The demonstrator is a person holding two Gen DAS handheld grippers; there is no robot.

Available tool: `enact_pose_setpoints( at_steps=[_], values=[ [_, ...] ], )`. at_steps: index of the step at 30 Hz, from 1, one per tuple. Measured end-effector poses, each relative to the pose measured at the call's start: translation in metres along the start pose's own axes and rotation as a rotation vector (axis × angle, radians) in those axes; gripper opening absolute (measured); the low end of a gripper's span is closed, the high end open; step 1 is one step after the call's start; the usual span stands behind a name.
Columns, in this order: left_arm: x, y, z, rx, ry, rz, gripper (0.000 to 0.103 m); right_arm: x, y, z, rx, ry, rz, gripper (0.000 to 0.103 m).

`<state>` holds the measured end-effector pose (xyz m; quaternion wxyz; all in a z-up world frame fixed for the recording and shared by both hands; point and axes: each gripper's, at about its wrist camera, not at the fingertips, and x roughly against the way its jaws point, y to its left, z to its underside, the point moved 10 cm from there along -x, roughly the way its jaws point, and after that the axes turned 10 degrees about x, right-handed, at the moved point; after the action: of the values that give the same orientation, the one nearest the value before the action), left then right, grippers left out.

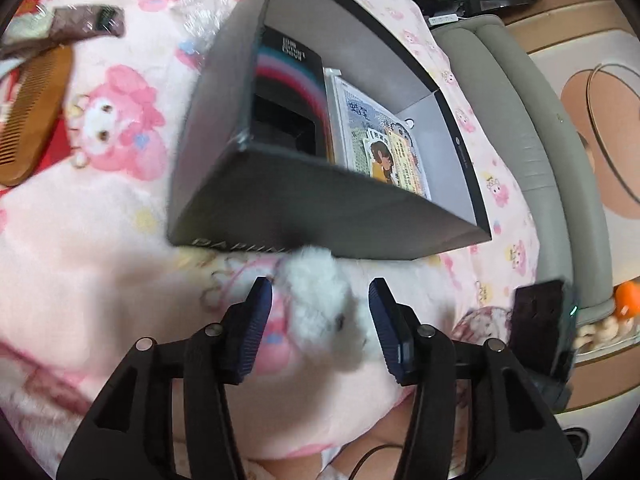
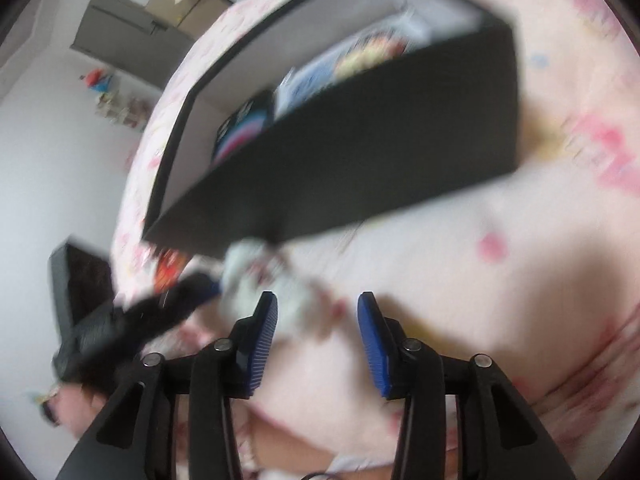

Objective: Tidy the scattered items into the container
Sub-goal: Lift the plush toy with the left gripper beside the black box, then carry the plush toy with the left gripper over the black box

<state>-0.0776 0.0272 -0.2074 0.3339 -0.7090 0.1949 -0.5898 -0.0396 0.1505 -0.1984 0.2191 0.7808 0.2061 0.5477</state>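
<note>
A dark grey box (image 1: 304, 208) with a pale inside stands open on a pink cartoon blanket (image 1: 100, 264). Inside it lie a black carton with rainbow stripes (image 1: 288, 92) and a packet of picture cards (image 1: 380, 148). A white fluffy toy (image 1: 320, 304) lies on the blanket just in front of the box. My left gripper (image 1: 319, 282) is open around it, its pads not pressing on it. In the blurred right wrist view the box (image 2: 360, 152) fills the middle. My right gripper (image 2: 318, 295) is open, with the toy (image 2: 248, 268) just beyond its left finger.
A wooden comb (image 1: 32, 112) and a brown quilted pouch (image 1: 88, 20) lie on the blanket at far left. A grey padded bed edge (image 1: 520, 120) runs along the right, with floor beyond. A black block with a green light (image 1: 540, 320) is at the right.
</note>
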Motion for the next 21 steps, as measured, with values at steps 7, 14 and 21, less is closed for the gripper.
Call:
enact_pose_setpoints(
  at_steps=[7, 14, 21],
  values=[
    [-0.034, -0.005, 0.01, -0.062, 0.071, -0.067, 0.046, -0.037, 0.009, 0.005, -0.044, 0.056, -0.115, 0.041],
    [-0.011, -0.02, 0.02, -0.077, 0.037, -0.001, 0.04, -0.018, 0.015, 0.003, -0.019, 0.008, -0.148, 0.036],
    [0.035, -0.067, 0.015, -0.124, -0.064, 0.055, 0.039, 0.027, 0.045, -0.021, 0.084, -0.087, -0.18, 0.034]
  ],
)
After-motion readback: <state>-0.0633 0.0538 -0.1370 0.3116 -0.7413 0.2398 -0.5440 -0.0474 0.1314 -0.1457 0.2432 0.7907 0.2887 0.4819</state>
